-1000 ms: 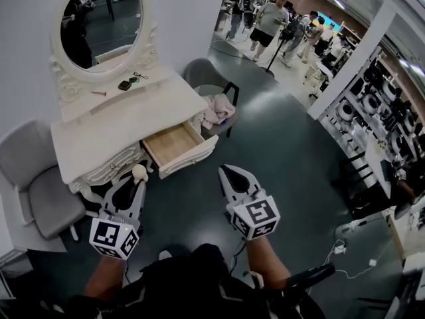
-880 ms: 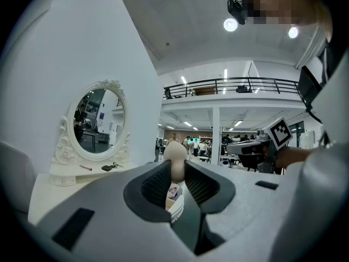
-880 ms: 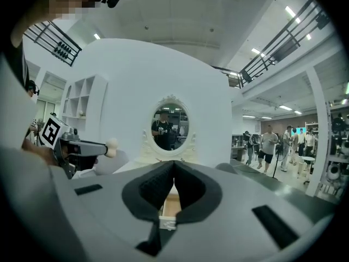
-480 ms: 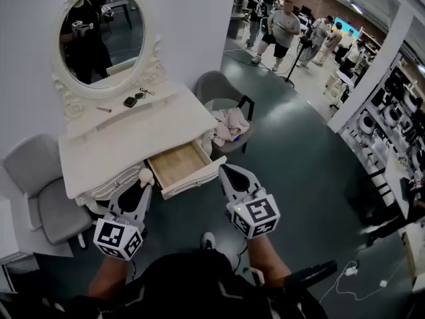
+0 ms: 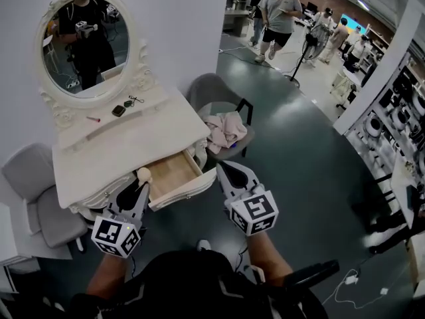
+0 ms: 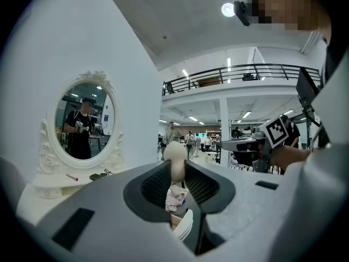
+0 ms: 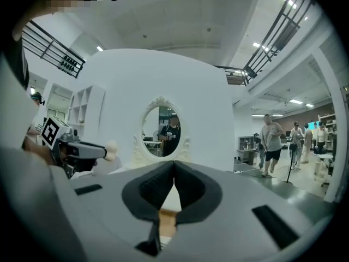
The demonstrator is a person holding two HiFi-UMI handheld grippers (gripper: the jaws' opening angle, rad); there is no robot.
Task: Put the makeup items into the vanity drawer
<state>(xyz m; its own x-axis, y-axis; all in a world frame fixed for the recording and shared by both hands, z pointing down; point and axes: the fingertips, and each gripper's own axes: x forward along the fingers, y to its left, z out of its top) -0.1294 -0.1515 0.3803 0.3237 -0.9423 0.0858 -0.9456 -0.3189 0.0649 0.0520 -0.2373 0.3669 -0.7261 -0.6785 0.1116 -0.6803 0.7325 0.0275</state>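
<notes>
Left gripper (image 6: 175, 169) pinching a makeup sponge (image 6: 175, 154); right gripper (image 7: 174, 165) with its jaws pressed together.
The beige, egg-shaped sponge pokes past the pads, near the front of the vanity's (image 5: 126, 141) open drawer (image 5: 182, 190), whose pale wood bottom shows.

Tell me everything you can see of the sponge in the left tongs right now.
The sponge is pale cream, matte and soft-looking, with a rounded egg-like head over a narrower waist. The left tongs are closed on its lower part; the head pokes out beyond their tips. In the head view it appears beside the left edge of the open drawer, not inside it. Only the tongs touch it.
</notes>
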